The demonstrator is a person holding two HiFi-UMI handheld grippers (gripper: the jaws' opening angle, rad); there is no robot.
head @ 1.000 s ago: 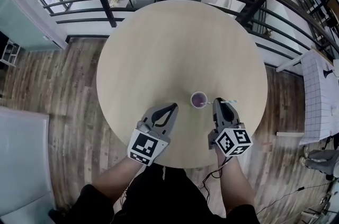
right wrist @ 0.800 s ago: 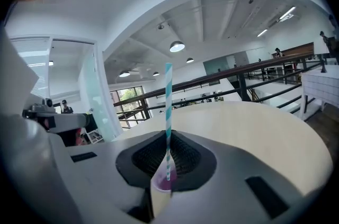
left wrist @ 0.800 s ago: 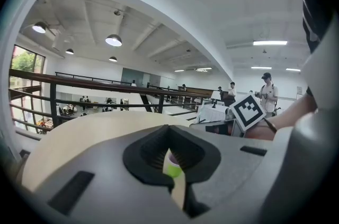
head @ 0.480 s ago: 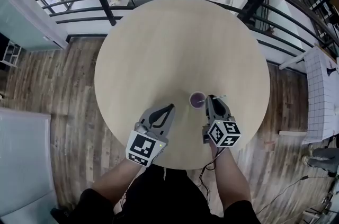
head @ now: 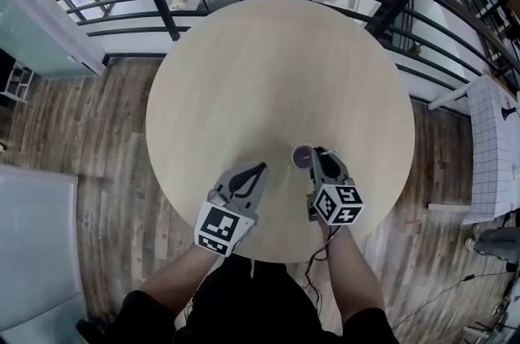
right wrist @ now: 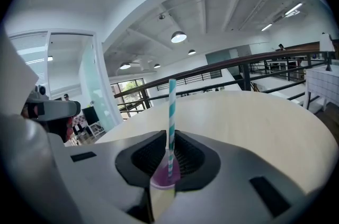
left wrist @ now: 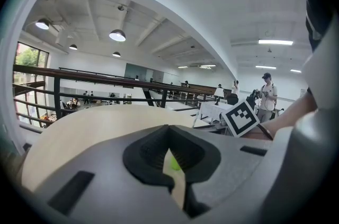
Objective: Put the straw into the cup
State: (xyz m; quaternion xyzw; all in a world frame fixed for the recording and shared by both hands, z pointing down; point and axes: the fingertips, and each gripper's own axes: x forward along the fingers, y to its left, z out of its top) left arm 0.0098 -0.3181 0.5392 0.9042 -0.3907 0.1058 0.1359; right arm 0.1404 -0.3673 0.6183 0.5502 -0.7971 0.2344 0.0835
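Head view: since the earlier frame your right gripper [head: 318, 154] has sunk beside the small purple plastic cup [head: 303, 158]. Left gripper view: your left gripper [left wrist: 170, 157] is closed on nothing. Right gripper view: you pinch the teal-and-white striped paper straw [right wrist: 171, 106] low down. It is likely light and crushable. It stands upright, lower end in the cup.

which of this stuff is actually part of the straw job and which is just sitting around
Part of the job:
- straw, clamped upright in the right gripper
- purple cup, at the straw's lower end

Just about:
- left gripper, shut and empty
- round table, only the work surface
- railing
- cloth-covered table off to the side
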